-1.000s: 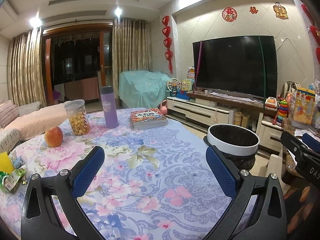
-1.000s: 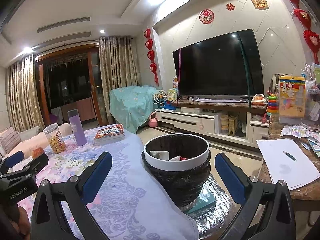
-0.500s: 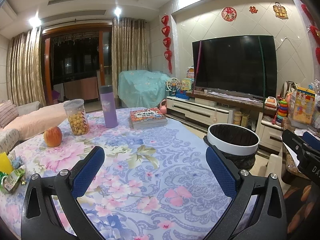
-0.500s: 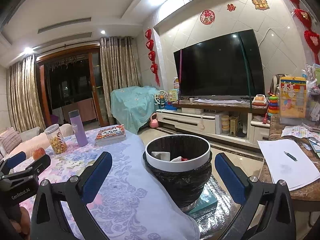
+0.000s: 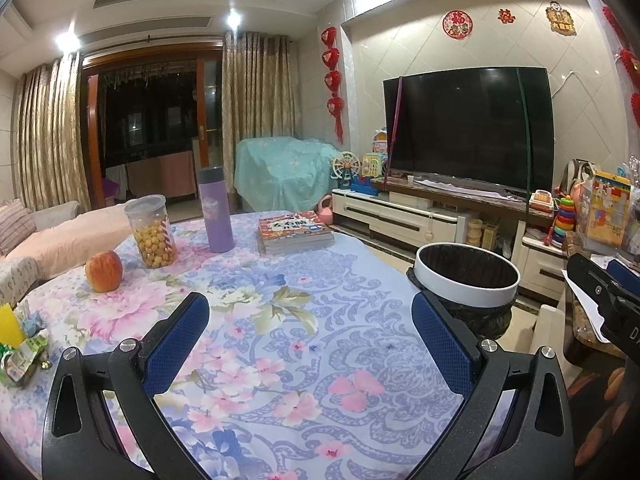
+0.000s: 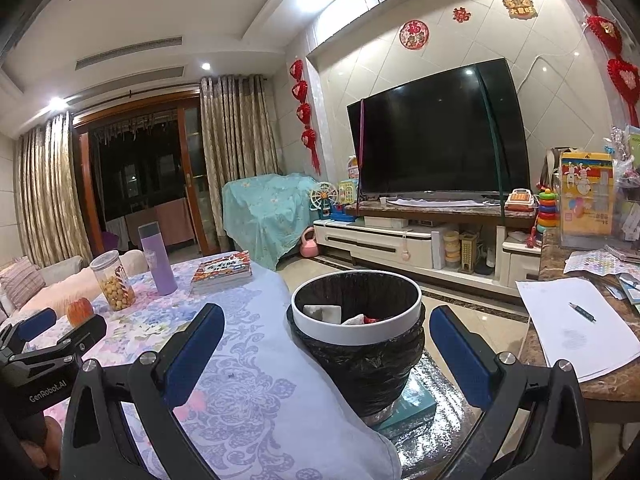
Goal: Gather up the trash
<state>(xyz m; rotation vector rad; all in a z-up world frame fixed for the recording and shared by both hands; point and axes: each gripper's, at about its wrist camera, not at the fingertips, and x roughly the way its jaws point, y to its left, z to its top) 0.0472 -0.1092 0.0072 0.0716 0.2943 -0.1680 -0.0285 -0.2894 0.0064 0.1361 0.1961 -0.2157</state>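
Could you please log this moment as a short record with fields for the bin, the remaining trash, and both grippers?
bin: trash bin, black liner, white rim, beside the table; some scraps inside
remaining trash: crumpled wrappers at the table's left edge
left gripper: open, empty, above the tablecloth
right gripper: open, empty, facing the bin
other table items: apple, snack jar, purple bottle, books

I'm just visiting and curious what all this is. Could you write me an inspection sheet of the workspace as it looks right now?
Surface: table under a floral cloth.
Job's things: trash bin, black-lined, some scraps inside; wrappers at the table's left edge.
Clutter: apple, snack jar, purple bottle, books.
Grippers: left gripper and right gripper both open, empty.
Cables: nothing seen.
Surroundings: television, curtains, toys, papers with a pen.
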